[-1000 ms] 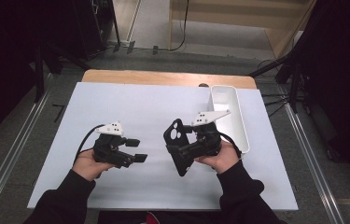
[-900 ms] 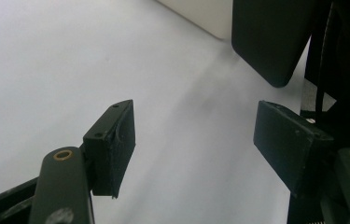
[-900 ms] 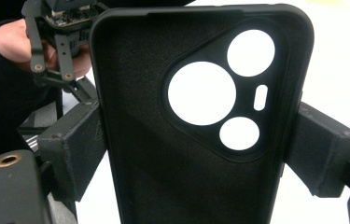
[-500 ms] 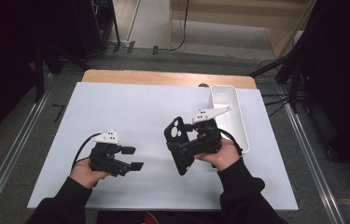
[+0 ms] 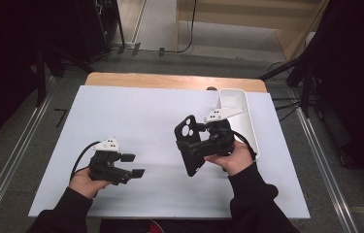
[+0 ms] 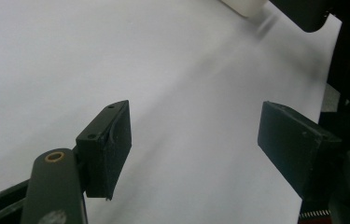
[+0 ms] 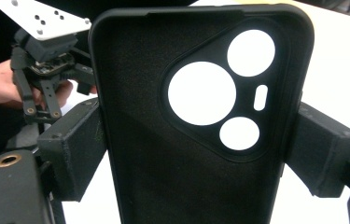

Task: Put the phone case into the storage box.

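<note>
A black phone case (image 5: pixel 188 144) with round camera cut-outs stands upright above the white table mat (image 5: pixel 136 116), right of centre. My right gripper (image 5: pixel 195 148) is shut on it, pads pressing its two long sides. In the right gripper view the case (image 7: pixel 135 93) shows its inner face, and the gripper (image 7: pixel 200 154) clamps it left and right. My left gripper (image 5: pixel 133 164) hovers low over the mat at the front left, open with nothing between its jaws. In the left gripper view the gripper (image 6: pixel 196 144) has only bare mat between its pads.
A white oblong tray (image 5: pixel 248 124) lies along the mat's right side, just behind the right hand. The wooden table edge (image 5: pixel 170 80) runs at the back. Metal rails (image 5: pixel 9 165) flank the table on both sides.
The left hand has drawn its gripper slightly back toward the near edge. The right gripper has kept still with the case in it.
</note>
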Available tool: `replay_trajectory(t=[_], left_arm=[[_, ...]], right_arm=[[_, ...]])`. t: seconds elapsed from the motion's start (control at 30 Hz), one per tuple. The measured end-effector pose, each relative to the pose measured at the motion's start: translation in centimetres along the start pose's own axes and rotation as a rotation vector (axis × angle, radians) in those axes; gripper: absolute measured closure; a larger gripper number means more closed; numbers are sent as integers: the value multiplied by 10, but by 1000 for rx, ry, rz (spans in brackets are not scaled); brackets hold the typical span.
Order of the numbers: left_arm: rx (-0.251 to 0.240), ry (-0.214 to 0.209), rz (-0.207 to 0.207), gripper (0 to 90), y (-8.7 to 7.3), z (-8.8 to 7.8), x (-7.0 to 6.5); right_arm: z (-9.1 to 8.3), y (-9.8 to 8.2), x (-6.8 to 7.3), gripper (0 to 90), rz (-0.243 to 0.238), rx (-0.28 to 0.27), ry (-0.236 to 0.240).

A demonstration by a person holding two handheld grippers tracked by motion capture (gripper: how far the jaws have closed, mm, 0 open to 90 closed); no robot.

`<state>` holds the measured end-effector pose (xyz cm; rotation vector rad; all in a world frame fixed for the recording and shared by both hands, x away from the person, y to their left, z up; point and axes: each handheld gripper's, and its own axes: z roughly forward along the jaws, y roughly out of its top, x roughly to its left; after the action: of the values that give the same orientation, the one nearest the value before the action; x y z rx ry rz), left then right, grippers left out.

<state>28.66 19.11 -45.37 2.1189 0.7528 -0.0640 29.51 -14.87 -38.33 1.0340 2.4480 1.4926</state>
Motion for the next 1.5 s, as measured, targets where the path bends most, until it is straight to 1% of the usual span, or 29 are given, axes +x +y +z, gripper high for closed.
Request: replay_trajectory(t=[0.07,0.17,0.23,0.37,0.43,0.53,0.7,0.73,0.83,0.87,0.97,1.03,1.17,1.37,1.5], left_arm=[[-2,1,-4,253,0,-1,1],[2,5,-5,253,0,0,2],[7,2,-3,253,0,-1,3],[-2,-20,-4,253,1,0,2],[-3,-20,3,253,1,0,2],[1,-18,6,252,1,0,2],[3,-14,-8,252,2,0,5],[2,-12,-13,253,2,0,6],[6,-5,-22,252,2,-1,8],[0,-9,-23,252,2,0,8],[8,-2,-27,252,2,0,9],[7,-5,-27,252,2,0,9],[8,-3,-26,252,2,0,9],[10,-3,-25,252,2,0,9],[7,-3,-27,253,2,0,10]], right_arm=[[-1,1,0,122,2,-2,-25],[-4,1,0,123,14,-4,-51],[-5,1,-2,123,11,-9,-63],[-9,1,-6,122,34,-24,-99],[-12,1,-10,123,38,-36,-118],[-16,0,-14,123,63,-49,-151],[-25,-2,-20,123,93,-70,-183],[-27,-2,-22,123,92,-78,-190],[-33,-4,-26,123,109,-82,-207],[-34,-4,-28,123,111,-89,-213],[-38,-5,-31,123,123,-96,-225],[-41,-6,-33,123,124,-99,-236],[-47,-7,-38,123,145,-119,-249],[-55,-7,-41,124,195,-144,-228],[-60,-5,-40,124,194,-161,-233]])
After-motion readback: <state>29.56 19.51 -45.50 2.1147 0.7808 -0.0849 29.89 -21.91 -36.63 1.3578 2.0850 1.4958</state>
